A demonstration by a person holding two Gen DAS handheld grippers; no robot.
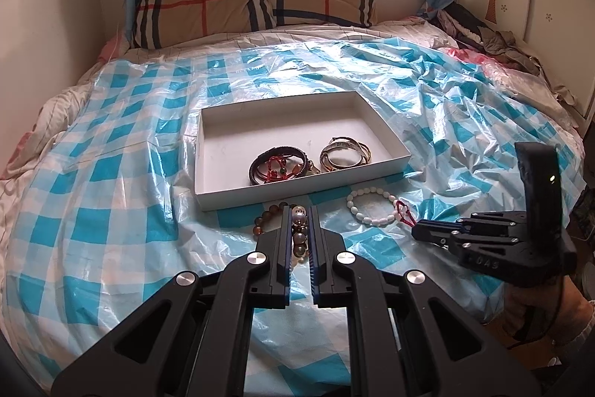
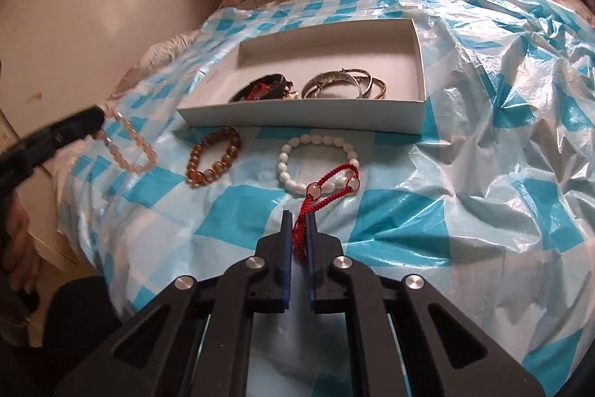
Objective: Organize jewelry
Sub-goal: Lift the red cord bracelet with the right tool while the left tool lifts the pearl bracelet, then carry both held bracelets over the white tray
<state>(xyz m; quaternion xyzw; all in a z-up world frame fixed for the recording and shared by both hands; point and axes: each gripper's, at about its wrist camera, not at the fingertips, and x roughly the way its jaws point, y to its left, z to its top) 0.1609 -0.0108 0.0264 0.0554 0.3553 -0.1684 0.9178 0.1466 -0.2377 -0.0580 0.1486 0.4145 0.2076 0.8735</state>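
The left gripper has its jaws clenched on a bracelet of pale and mixed beads, which runs lengthwise between them. In the right wrist view that strand hangs from the left gripper's tip, trailing onto the blue-checked sheet that covers the bed.

The right gripper has its jaws drawn close together on the red cord of the white bracelet. The cord lies between the jaws; the white beads lie just beyond the tips on the sheet, near the front wall of the box. In the left wrist view the right gripper sits at the cord end of the white bracelet.

An amber bracelet lies on the sheet between the two held strands, just in front of the box; in the left view part of it shows beside the left jaw.

Inside the box rest a dark bangle cluster with red cord and, beside it, metal bangles.

Raised letters on the right gripper's body read roughly "DAS"; I cannot tell for sure.
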